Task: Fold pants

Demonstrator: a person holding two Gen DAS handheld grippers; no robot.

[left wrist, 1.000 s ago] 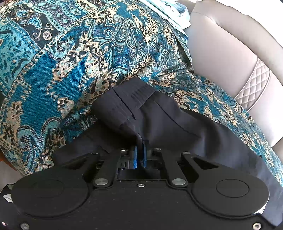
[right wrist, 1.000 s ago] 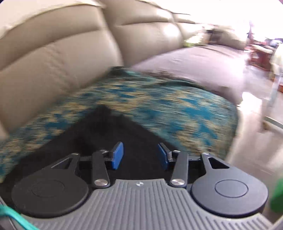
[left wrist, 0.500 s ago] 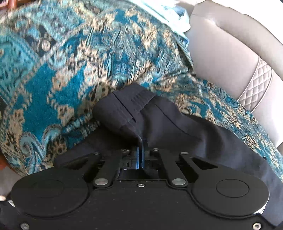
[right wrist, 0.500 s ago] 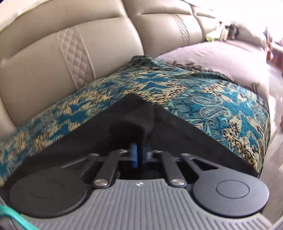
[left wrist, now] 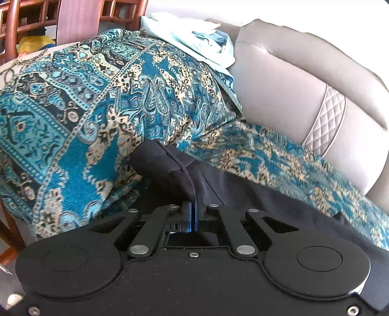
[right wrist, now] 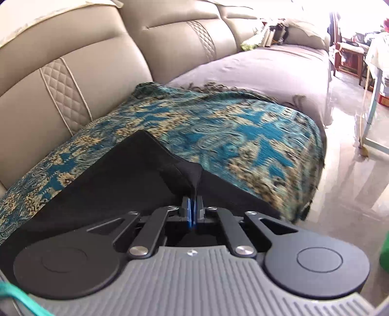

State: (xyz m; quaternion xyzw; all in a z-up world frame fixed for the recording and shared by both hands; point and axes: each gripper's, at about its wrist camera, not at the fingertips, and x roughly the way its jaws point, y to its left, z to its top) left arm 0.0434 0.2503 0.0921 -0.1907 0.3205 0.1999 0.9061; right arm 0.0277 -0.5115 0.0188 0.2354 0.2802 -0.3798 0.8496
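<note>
Black pants (left wrist: 255, 192) lie on a teal patterned throw (left wrist: 102, 102) over a beige sofa. My left gripper (left wrist: 193, 206) is shut on the pants' waistband end, whose folded band (left wrist: 160, 160) bunches up ahead of the fingers. In the right wrist view the pants (right wrist: 121, 179) spread to the left over the throw (right wrist: 231, 126). My right gripper (right wrist: 192, 206) is shut on a raised pinch of the pants' edge (right wrist: 192, 173).
The beige sofa back (right wrist: 80, 60) runs behind the throw, with a quilted panel (left wrist: 325, 121). Light cloths (left wrist: 201, 46) lie on the armrest top. Wooden chairs (left wrist: 29, 21) stand beyond. A grey seat cover (right wrist: 262, 65) and the floor (right wrist: 352, 170) are at right.
My right gripper went from open to shut on the pants' edge and has lifted it. My left gripper stayed shut on the waistband and drew back, so more of the room shows.
</note>
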